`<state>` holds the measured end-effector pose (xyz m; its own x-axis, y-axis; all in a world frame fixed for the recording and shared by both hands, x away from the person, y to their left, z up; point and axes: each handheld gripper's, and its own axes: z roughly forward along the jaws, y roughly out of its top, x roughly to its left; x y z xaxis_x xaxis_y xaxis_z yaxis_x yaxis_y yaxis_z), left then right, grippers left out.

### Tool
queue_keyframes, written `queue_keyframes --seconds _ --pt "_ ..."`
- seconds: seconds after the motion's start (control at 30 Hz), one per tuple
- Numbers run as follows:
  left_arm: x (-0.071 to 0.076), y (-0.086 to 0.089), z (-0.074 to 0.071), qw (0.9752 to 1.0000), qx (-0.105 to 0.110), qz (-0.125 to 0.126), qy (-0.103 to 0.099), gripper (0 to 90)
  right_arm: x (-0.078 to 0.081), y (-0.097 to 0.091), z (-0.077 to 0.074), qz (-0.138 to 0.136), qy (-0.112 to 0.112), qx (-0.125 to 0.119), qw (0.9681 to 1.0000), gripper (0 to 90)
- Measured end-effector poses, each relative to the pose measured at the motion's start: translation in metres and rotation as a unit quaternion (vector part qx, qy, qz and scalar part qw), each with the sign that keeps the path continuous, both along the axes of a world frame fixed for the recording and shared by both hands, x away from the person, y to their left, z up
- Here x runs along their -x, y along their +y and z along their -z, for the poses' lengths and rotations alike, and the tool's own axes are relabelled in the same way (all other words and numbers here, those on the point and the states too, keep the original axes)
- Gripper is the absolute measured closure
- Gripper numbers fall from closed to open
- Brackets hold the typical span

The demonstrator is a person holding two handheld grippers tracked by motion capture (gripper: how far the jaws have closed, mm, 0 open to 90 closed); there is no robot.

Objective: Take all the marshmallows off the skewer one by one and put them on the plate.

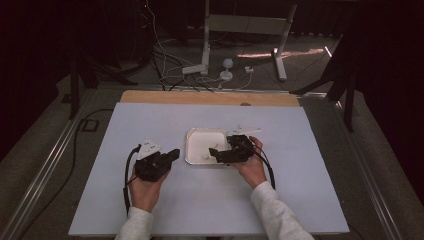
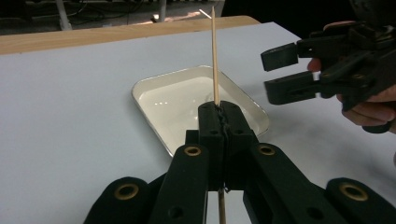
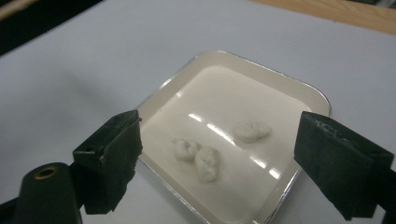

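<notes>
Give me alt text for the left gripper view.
The left claw is shut on an upright wooden skewer, above a shallow white tray on a pale table. At right, a hand holds the right claw, open.

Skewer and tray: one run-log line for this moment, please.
left gripper: shut on wooden skewer | right gripper: open over tray | three white pieces in tray

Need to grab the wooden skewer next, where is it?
The wooden skewer stands clamped upright in the left gripper, beside the white tray.
</notes>
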<state>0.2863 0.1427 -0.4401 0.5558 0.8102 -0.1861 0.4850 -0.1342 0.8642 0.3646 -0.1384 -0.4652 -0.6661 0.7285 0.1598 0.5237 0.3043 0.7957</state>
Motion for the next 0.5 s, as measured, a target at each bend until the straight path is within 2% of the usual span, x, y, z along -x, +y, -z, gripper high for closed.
queue_keyframes --seconds 0.13,0.5 --pt "-0.002 -0.001 -0.002 1.0000 0.000 -0.001 0.000 89.7 0.004 -0.007 -0.004 -0.008 0.001 -0.008 0.9999 1.3" --pt "-0.010 -0.006 -0.006 0.9999 0.010 -0.010 0.000 89.6 0.017 -0.034 -0.010 -0.002 -0.025 -0.011 0.9996 0.0"
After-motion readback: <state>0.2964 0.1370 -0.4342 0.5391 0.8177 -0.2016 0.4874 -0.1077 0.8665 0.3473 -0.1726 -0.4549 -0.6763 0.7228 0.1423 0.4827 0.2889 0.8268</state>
